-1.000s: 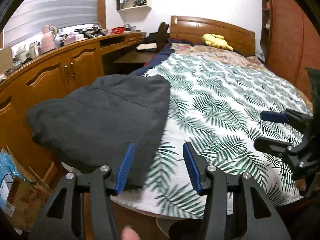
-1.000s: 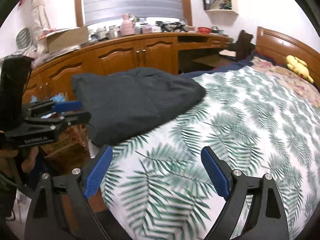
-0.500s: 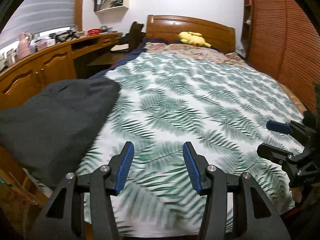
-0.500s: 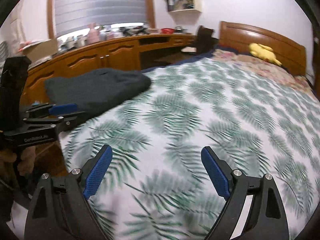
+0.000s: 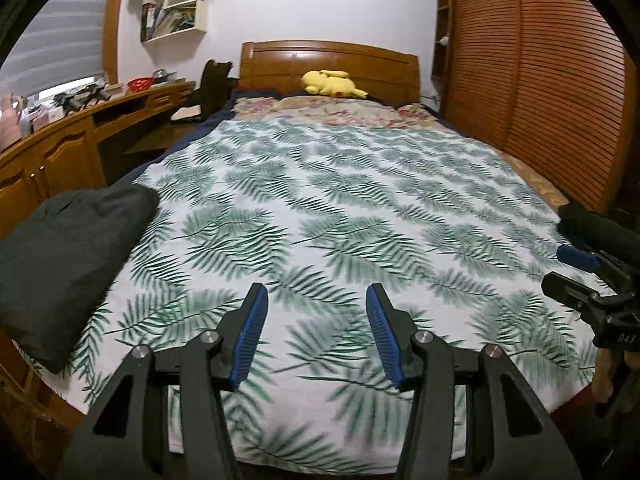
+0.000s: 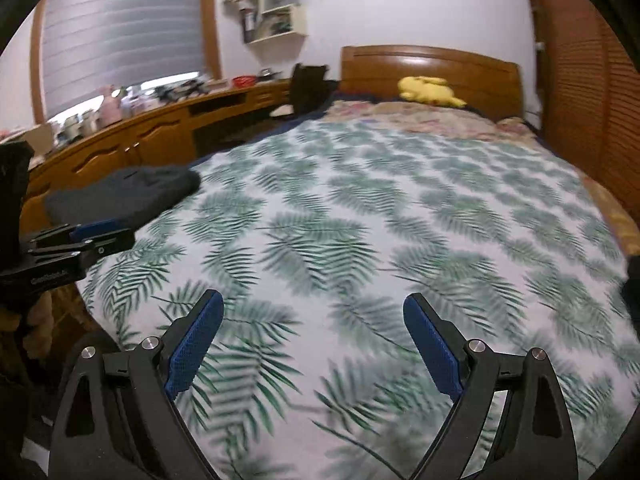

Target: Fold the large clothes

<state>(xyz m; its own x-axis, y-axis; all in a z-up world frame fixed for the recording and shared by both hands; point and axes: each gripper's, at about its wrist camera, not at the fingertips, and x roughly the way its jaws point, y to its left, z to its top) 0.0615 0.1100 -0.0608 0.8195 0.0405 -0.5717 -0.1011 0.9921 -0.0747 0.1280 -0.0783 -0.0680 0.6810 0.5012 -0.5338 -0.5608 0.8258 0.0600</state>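
Both claws, left (image 5: 314, 330) and right (image 6: 314, 344), gaping empty, are swinging right, leaving the folded garment (image 5: 60, 268) for the bare bed (image 5: 360, 216).

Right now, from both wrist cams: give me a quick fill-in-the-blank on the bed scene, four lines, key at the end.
1. The dark folded garment lies near the bed's ____ edge in both views.
2. The plush toy by the headboard is ____ in colour.
3. The bedspread is printed with green ____.
4. Both the left gripper and the right gripper hold ____.

Missing words: left; yellow; leaves; nothing
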